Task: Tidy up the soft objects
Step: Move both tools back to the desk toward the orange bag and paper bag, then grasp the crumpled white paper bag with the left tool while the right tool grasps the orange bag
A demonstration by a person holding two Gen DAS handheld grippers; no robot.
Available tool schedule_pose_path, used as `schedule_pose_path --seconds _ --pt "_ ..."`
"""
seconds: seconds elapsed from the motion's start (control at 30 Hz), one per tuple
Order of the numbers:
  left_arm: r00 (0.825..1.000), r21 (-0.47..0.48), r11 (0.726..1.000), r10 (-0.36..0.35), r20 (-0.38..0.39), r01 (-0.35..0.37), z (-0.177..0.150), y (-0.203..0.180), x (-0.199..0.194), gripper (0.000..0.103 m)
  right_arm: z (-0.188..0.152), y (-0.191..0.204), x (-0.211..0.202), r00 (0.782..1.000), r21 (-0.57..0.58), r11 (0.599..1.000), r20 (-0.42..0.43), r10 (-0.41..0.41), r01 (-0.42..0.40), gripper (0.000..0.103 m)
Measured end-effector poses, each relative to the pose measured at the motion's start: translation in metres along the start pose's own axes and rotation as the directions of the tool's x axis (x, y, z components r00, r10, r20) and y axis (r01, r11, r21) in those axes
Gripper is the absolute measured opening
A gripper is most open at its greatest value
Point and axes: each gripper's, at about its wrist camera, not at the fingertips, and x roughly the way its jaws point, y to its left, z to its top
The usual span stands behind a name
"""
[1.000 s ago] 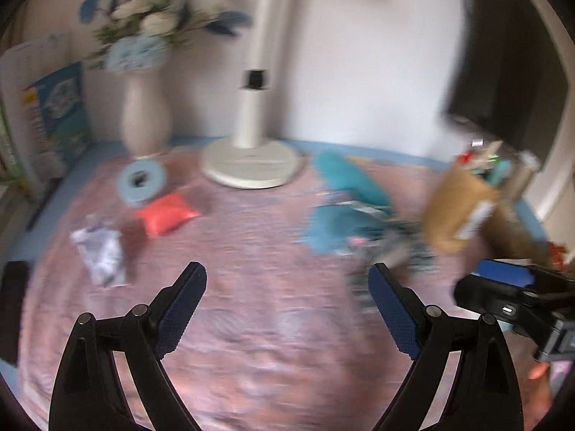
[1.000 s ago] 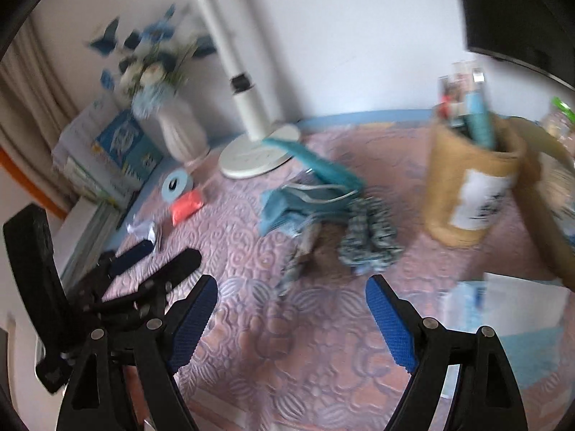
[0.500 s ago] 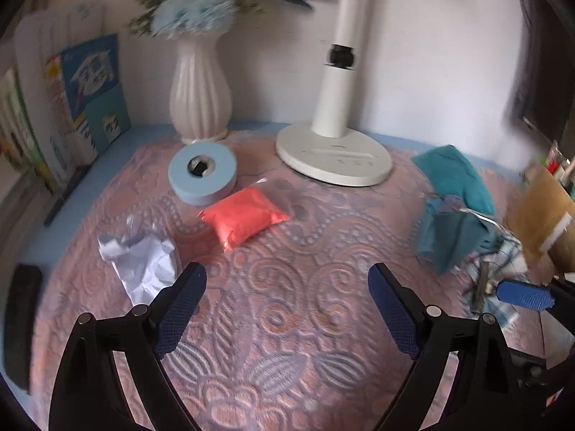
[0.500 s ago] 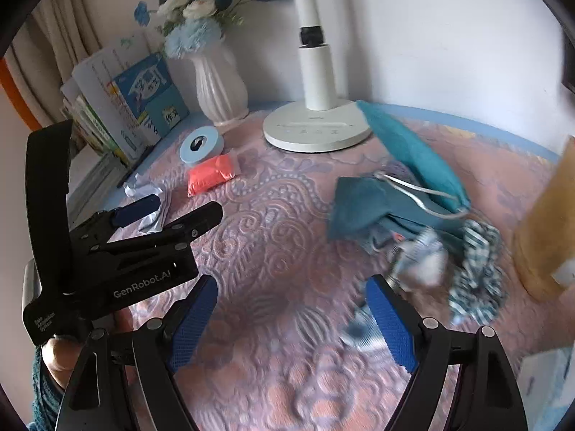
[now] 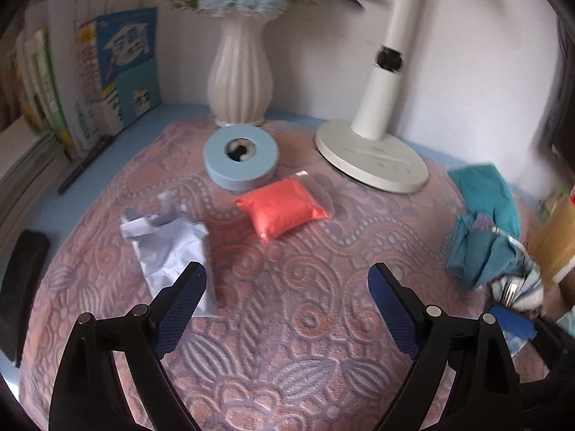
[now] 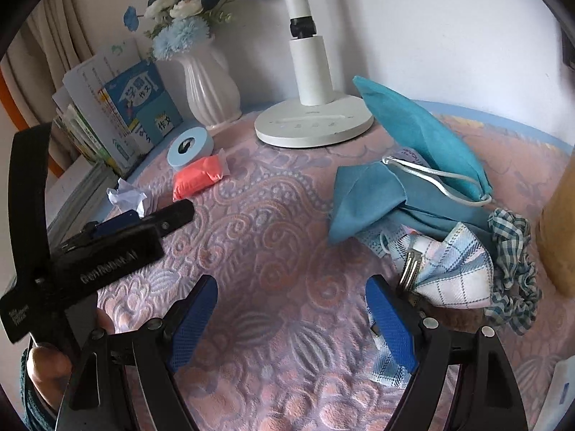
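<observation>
On a pink patterned table mat [image 5: 287, 309] lie soft items. A red-orange soft packet [image 5: 282, 208] [image 6: 196, 177] and a crumpled white wrapper [image 5: 169, 248] [image 6: 125, 197] sit just ahead of my left gripper [image 5: 287, 305], which is open and empty. To the right lies a heap: teal cloth pouches [image 6: 395, 186] [image 5: 481, 230], a plaid bow with a metal clip [image 6: 452, 269] and a checked scrunchie [image 6: 517, 276]. My right gripper [image 6: 291, 319] is open and empty, its right finger beside the bow.
A white lamp base [image 5: 372, 160] [image 6: 312, 124], a white vase with flowers [image 5: 240, 82] and a light-blue tape roll [image 5: 240, 156] stand at the back. Books [image 6: 125, 111] lean at the left. A tan container [image 6: 560, 215] stands at the right edge.
Both grippers have swung left and sunk toward the mat. The packet and wrapper now lie close ahead of the left gripper; the bow has come right up to the right gripper's finger.
</observation>
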Motion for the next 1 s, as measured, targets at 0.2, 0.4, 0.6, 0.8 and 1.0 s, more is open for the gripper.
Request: schedule_pose_path --seconds 0.2,0.4,0.6,0.8,1.0 --pt "0.989 -0.168 0.979 -0.125 -0.077 0.11 0.016 0.041 -0.004 0.091 0.001 0.005 -0.002 1.0 -0.026 1.0 -0.029 -0.001 0.0 0.083" --pt "0.994 -0.067 0.996 -0.072 -0.084 0.066 0.068 0.051 -0.007 0.091 0.032 0.024 0.011 0.979 0.01 0.986 -0.121 0.164 -0.164 0.083" --pt "0.984 -0.076 0.994 -0.096 -0.151 0.085 0.085 0.078 0.01 0.091 0.053 0.059 0.046 0.957 -0.02 0.974 -0.192 0.218 -0.225 0.083" --pt "0.98 -0.06 0.988 -0.147 -0.13 0.14 0.04 0.097 -0.01 0.091 0.079 0.059 0.079 0.985 -0.051 0.99 -0.119 0.123 -0.13 0.083" --pt "0.977 -0.017 0.995 -0.103 -0.184 0.102 0.021 0.089 0.011 0.091 0.103 0.058 0.122 0.98 -0.032 0.99 -0.146 0.132 -0.138 0.083"
